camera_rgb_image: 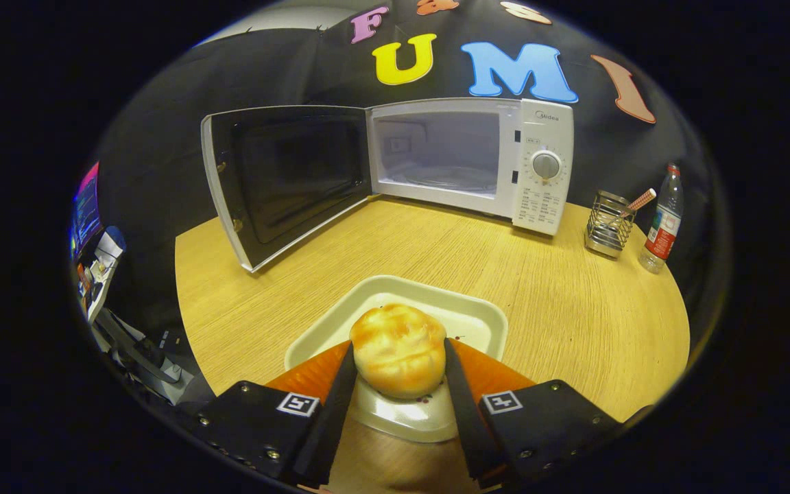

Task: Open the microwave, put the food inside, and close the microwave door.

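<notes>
- Gripper view: your claw has both fingers pressed against the sides of the bun, so it is holding the food.
- The bun sits over the pale tray, at the tray's near end; whether it is lifted clear or resting on the tray, you cannot tell from here.
- The microwave stands at the far side of the table, well beyond the fingers, with its door swung wide and the cavity bare (the glass turntable shows inside).
- Step in hand, as it looks: opening is done; you are at the pick-up of the food.
- Next move calls for a lift straight off the tray, then a forward carry into the cavity, keeping clear of the open door's edge.
- Keep the squeeze gentle; the bun looks soft and may dent.
- The wire holder and bottle stand off to the side, out of your path.
</notes>
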`<state>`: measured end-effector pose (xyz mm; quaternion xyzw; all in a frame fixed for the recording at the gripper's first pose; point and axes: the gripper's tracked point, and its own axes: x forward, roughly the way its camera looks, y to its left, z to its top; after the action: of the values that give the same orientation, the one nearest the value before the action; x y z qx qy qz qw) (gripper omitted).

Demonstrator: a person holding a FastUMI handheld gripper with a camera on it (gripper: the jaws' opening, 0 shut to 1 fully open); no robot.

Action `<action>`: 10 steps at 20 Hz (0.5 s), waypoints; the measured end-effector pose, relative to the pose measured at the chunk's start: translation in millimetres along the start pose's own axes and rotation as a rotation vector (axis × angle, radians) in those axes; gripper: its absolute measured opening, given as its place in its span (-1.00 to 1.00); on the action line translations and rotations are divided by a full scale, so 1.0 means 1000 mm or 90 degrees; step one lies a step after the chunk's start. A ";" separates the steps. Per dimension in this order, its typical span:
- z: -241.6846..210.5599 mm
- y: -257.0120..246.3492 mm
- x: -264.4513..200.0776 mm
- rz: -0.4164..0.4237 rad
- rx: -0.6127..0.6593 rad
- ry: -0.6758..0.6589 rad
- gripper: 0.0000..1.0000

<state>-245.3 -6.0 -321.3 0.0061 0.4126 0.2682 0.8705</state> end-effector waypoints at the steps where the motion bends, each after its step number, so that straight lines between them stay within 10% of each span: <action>1: 0.007 0.001 -0.002 0.006 0.019 -0.007 0.43; 10: 0.089 0.022 0.011 0.029 0.090 -0.100 0.43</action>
<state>-186.0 36.8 -265.4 0.0978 0.3608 0.2570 0.8912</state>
